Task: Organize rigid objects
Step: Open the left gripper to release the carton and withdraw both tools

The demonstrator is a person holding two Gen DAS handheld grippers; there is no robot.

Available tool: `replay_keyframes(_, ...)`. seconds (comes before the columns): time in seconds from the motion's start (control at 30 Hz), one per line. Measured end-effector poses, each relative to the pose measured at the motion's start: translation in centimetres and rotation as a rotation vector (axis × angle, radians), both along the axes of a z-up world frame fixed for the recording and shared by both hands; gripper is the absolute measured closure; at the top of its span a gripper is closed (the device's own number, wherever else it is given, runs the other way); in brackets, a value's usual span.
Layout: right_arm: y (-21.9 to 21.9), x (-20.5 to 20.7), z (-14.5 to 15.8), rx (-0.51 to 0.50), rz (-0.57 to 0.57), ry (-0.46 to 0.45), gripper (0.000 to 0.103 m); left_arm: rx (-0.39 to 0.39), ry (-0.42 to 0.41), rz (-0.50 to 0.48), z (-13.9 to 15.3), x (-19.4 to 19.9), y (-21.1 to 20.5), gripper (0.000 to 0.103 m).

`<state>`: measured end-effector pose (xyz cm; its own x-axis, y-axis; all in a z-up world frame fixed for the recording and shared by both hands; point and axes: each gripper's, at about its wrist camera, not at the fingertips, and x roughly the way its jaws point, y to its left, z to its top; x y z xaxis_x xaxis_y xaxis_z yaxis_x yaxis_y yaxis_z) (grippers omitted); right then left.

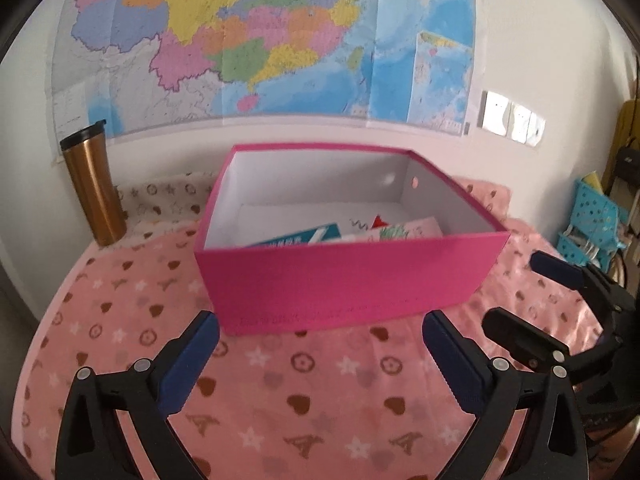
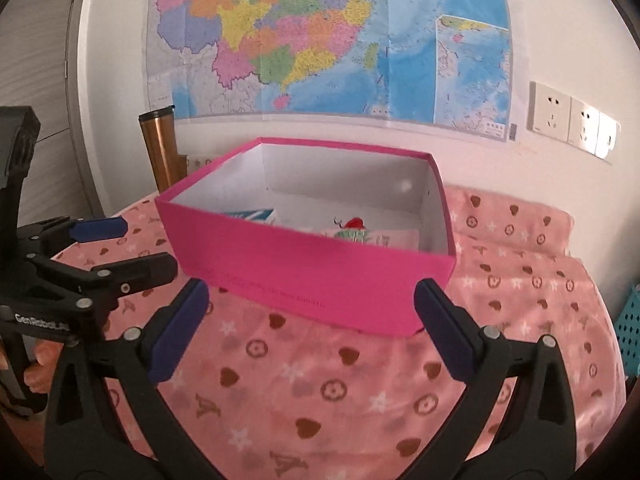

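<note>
Step in hand: we judge that we are between placements, with both tools free in front of the pink box (image 1: 352, 276) and nothing loose on the blanket (image 1: 280, 392) to pick up.
Left gripper (image 1: 320, 356): its 2 blue-padded fingers are spread wide and carry nothing; it hangs over the near part of the blanket, just short of the box's near wall.
Right gripper (image 2: 312, 332): also spread wide and bare, facing the box's near corner; the 2 tools sit side by side, near each other.
Box: it stands open, no lid on it, in the middle of the blanket, turned slightly so 1 corner points toward the right tool.
Contents: a teal packet (image 1: 304, 236) lies along the near wall, and a pale printed packet (image 1: 404, 230) lies beside it toward the right wall; whether they overlap we cannot tell.
Flask: a copper flask (image 1: 94, 188) stands upright at the far left corner of the blanket, against the wall, well apart from the box.
How to do it well: if the flask is next, we think the left tool suits it, closing low on the body so it does not tip.
Risk: the soft blanket may let the box slide if we nudge its wall.
</note>
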<state>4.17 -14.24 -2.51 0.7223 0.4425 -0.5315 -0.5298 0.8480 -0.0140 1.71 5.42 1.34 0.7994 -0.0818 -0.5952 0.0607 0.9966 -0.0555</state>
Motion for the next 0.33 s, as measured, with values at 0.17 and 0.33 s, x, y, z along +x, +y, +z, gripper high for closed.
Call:
replay_keyframes(0.17, -0.6, -1.0, -1.1, -0.001, -0.015, 0.031, 0.000, -0.013, 0.011, 0.019, -0.8, -0.8, 0.0, 0.000)
replay_keyframes(0.33, -0.9, -1.6, -1.3, 0.009, -0.020, 0.038, 0.000, 0.033, -0.017, 0.034, -1.1, -1.9, -0.7, 0.000)
